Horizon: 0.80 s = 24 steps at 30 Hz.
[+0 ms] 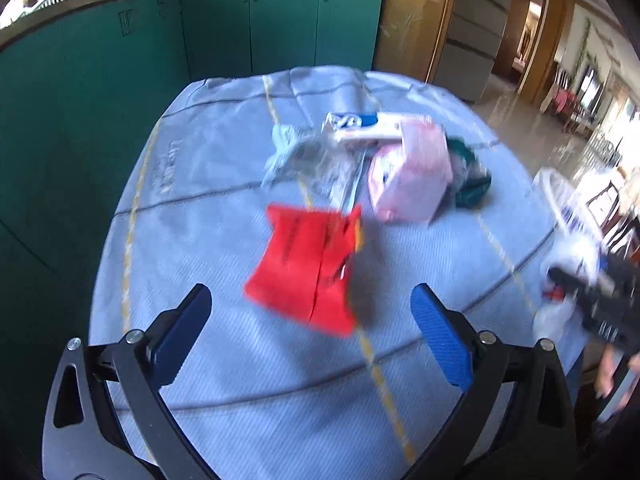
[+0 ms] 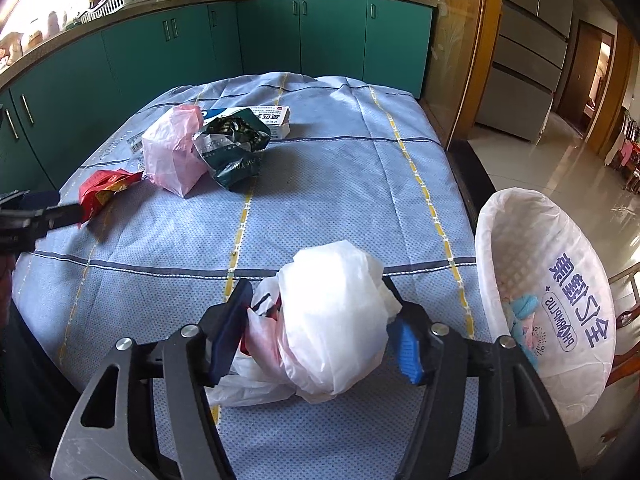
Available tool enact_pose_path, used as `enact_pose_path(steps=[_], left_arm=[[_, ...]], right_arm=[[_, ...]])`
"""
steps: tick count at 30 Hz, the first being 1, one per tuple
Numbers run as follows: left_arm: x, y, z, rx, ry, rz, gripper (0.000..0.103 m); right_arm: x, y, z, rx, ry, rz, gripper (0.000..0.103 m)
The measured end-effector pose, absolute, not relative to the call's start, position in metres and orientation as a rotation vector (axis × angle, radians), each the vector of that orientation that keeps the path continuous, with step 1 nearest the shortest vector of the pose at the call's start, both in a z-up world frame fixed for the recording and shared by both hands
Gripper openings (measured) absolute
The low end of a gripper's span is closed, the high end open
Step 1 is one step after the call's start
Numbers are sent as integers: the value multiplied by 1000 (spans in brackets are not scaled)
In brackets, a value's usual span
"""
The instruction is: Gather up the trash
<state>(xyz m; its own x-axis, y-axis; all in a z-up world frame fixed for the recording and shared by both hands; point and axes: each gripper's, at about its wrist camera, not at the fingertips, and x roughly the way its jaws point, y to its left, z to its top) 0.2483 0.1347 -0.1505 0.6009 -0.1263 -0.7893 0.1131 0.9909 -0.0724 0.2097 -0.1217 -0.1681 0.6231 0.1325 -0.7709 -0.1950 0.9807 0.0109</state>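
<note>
Trash lies in a loose cluster on the cloth-covered counter [image 2: 340, 184]: a red wrapper [image 1: 308, 268] at centre of the left view between the spread, empty fingers of the left tool [image 1: 312, 312], then a pink plastic bag [image 2: 172, 152], a dark green foil pouch [image 2: 236, 152] and a white-and-blue carton [image 2: 272, 118]. At lower centre of the right view the right tool [image 2: 320, 312] is clamped on a crumpled white plastic bag [image 2: 336, 320], so I judge this the carry step, calling for a swing right to the lined basket [image 2: 560, 280]. Motion blur smears the left view, and the basket's contents are hard to make out.

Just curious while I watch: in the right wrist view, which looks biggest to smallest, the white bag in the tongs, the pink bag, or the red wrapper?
1. White plastic bag, though it is nearest the camera.
2. Pink plastic bag.
3. Red wrapper.
</note>
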Motion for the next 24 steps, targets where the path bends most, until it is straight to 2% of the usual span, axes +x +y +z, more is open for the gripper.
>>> enact_pose_path(steps=[3, 8, 13, 17, 19, 21, 24], left_arm=[[268, 135, -157, -53, 928, -130, 99], [284, 133, -172, -97, 967, -122, 98], [280, 124, -177, -67, 993, -166, 66], [272, 117, -177, -33, 989, -189, 61], [268, 115, -175, -25, 987, -198, 60], [261, 112, -170, -4, 974, -197, 60], [247, 110, -161, 2, 948, -201, 60]], right_arm=[[209, -121, -168, -77, 876, 177, 74], [207, -125, -169, -100, 864, 159, 81], [212, -131, -173, -73, 876, 160, 81], [212, -127, -172, -78, 868, 169, 80], [213, -124, -171, -88, 870, 184, 75], [213, -121, -171, -103, 870, 195, 62], [212, -119, -170, -104, 866, 209, 51]])
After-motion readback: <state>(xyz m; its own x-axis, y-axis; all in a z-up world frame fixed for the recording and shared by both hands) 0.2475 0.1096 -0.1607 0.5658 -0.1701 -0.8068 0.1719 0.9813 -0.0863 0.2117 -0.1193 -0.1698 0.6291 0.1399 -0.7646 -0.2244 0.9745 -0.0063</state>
